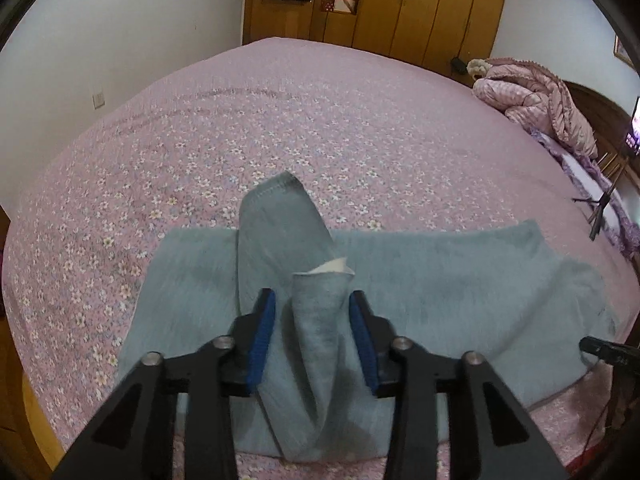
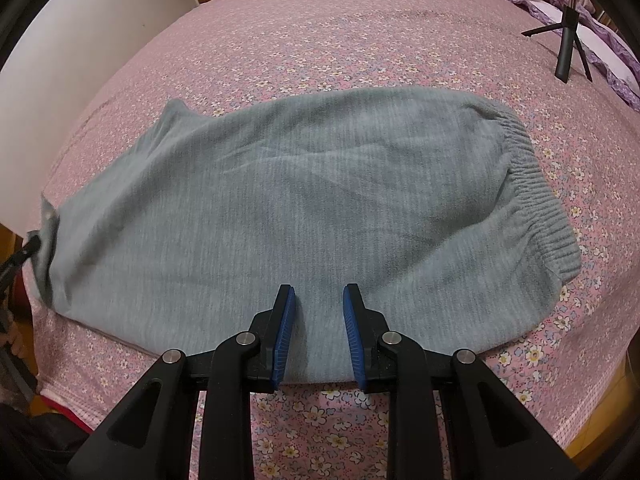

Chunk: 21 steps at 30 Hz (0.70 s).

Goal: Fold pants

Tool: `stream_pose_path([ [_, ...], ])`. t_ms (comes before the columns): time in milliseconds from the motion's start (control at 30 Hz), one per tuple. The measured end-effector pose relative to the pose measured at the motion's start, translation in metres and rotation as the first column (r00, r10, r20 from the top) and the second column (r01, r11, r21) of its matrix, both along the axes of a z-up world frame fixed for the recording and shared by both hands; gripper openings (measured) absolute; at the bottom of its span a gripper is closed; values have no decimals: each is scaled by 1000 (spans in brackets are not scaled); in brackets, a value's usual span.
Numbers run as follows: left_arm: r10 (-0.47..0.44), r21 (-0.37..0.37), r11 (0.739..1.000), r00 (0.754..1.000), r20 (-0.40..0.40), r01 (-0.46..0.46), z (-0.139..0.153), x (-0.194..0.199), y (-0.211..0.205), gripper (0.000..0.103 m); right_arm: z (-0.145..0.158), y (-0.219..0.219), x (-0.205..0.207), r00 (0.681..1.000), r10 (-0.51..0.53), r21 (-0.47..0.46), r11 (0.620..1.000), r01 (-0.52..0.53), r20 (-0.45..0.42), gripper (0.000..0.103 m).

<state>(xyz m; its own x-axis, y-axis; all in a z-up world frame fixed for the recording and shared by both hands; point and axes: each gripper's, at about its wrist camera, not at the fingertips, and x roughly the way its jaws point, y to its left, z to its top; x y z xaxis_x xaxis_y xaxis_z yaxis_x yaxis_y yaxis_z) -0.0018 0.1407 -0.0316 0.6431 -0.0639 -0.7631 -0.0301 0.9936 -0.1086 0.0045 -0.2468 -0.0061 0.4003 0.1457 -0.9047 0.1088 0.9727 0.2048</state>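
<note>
A pair of grey-green knitted pants (image 2: 304, 200) is seen spread on a bed covered with a pink flowered bedspread (image 2: 360, 40), close to the near edge of the bed. In the right wrist view the pants are shown lying flat and doubled over, with the ribbed, gathered waistband (image 2: 536, 204) at the right end and the narrower leg end at the left. Soft creases are visible across the fabric.

In the left wrist view, part of a leg is seen raised off the flat layer: a cuff (image 1: 322, 304) with a pale lining showing at its opening stands upright between the blue pads of the left gripper (image 1: 312, 312), and a second stitched cuff (image 1: 280, 192) rises behind it. The jaws of the left gripper are set apart on either side of the raised cloth; whether the pads press on it cannot be told.

The right gripper (image 2: 319, 308) is held just above the near edge of the pants, its jaws parted a little with nothing between them.

A small black tripod (image 2: 568, 40) is seen standing on the far right of the bed, and a bundled pink quilt (image 1: 536, 100) lies at the far corner.
</note>
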Motion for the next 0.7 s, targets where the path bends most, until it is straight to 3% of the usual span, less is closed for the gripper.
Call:
stream_pose_path([
  [133, 89, -19, 996, 994, 56, -88, 13, -11, 17, 3, 0, 4, 1, 1000, -2, -11, 1000, 2, -5, 26],
  [267, 228, -46, 973, 971, 74, -225, 19, -34, 59, 3, 1, 11, 5, 1000, 2, -29, 1000, -3, -12, 30],
  [467, 309, -119, 943, 950, -37, -311, -17, -45, 102, 3, 1, 20, 10, 1000, 13, -60, 998, -14, -24, 32],
  [567, 301, -70, 950, 952, -51, -304, -26, -44, 100, 4, 0, 22, 12, 1000, 16, -59, 998, -17, -25, 32],
  [633, 306, -3, 952, 951, -51, -306, -25, -42, 96, 19, 0, 23, 13, 1000, 17, -57, 998, -18, -26, 32],
  [700, 328, 84, 942, 944, -44, -324, -21, -40, 94, 26, 3, 23, 13, 1000, 2, -50, 999, -3, -18, 32],
])
